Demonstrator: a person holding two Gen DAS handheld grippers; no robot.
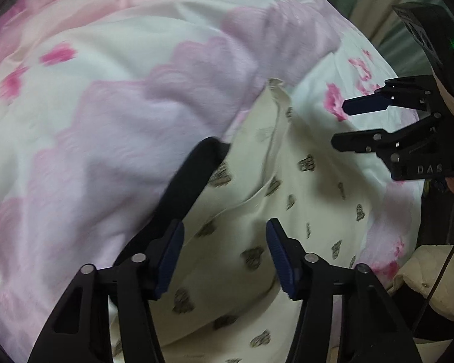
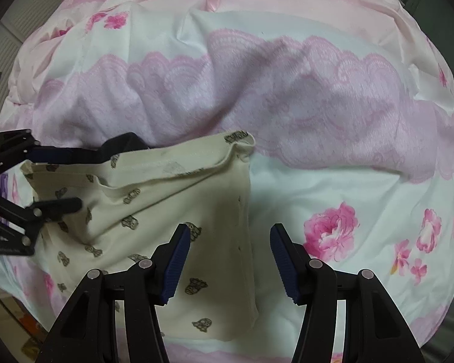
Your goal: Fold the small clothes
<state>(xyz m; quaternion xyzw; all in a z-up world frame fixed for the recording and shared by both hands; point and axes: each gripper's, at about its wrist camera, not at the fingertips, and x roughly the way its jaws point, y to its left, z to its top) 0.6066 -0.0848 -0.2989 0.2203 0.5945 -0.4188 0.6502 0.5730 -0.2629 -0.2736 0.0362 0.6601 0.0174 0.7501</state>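
I'm hovering my left hand-held gripper [image 1: 225, 255] over the cream garment [image 1: 257, 211], jaws standing wide apart, gripping nothing. My right hand-held gripper [image 2: 230, 257] is gaping just as wide, also empty, straddling the garment's edge at six o'clock. The garment, cream with small grey printed figures, is lying on the pink floral bedspread [image 2: 287, 90], rumpled, one layer flopped over along the top. I'm judging the fold barely begun; a black piece [image 2: 121, 146] is peeking out at ten o'clock
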